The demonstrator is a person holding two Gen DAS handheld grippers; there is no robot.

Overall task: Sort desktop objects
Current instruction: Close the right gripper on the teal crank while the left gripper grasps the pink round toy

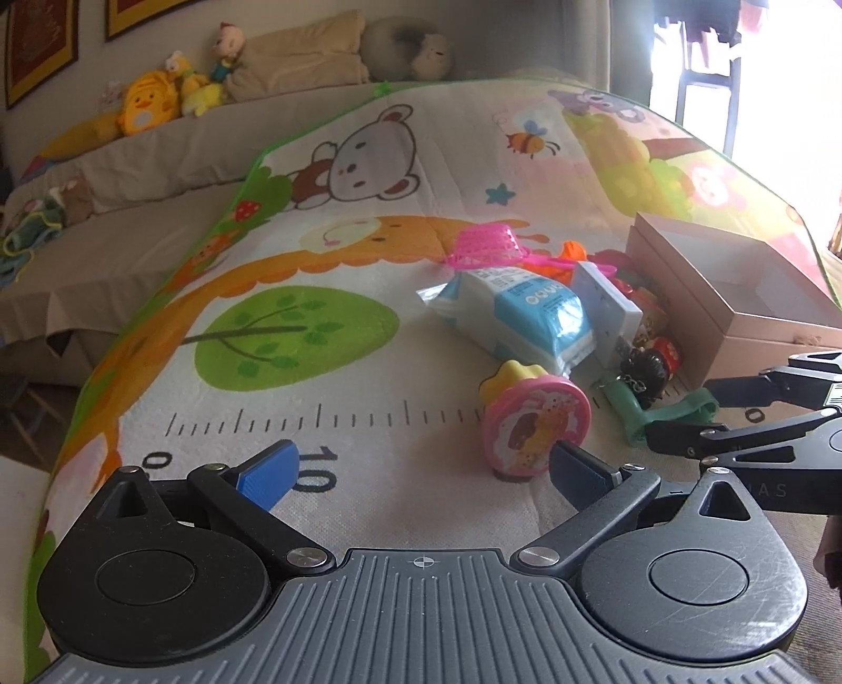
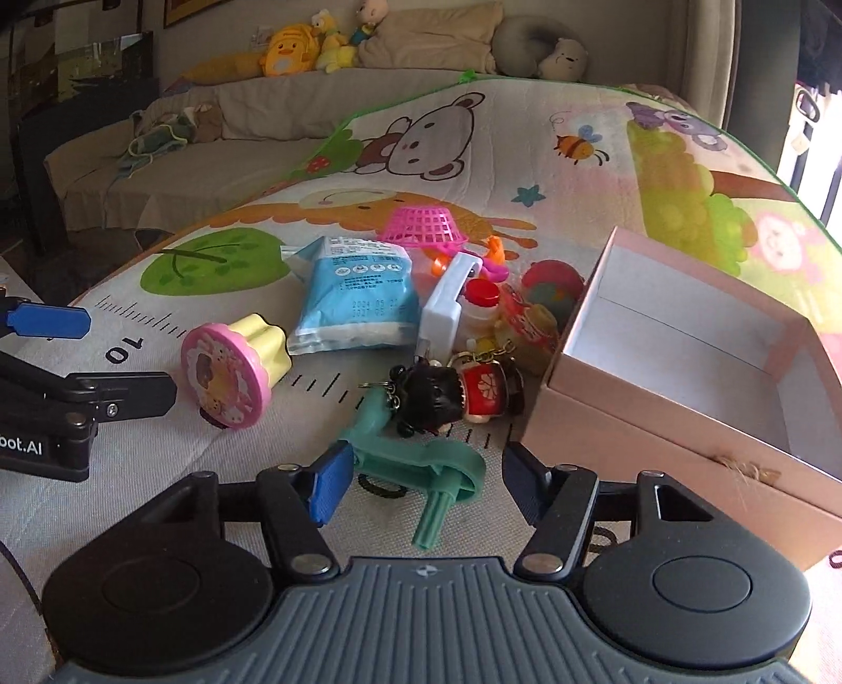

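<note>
Both grippers are hovering low over a cartoon play mat (image 1: 368, 337) with their jaws spread wide and nothing between them. The left gripper (image 1: 421, 468) is sitting near the printed ruler, its right finger (image 1: 579, 468) just beside the pink stamp (image 1: 537, 426), which is lying tipped on its side with its yellow top pointing far; whether the finger is touching it cannot be told. The right gripper (image 2: 421, 479) is hanging over the green tool (image 2: 416, 463), whose handle is lying between the two fingers, with the left pad (image 2: 331, 484) close against it. Just beyond the tool a doll keychain (image 2: 452, 394) in black and red is lying on the mat. Farther off, a blue packet (image 2: 358, 294), a white block (image 2: 447, 305), a small bottle (image 2: 481, 305) and a pink basket (image 2: 426, 226) are crowding together in a heap. To the right of the heap an open pink box (image 2: 684, 421) is standing, its white inside bare. Plush toys (image 2: 310, 44) are lining a sofa far behind.
</note>
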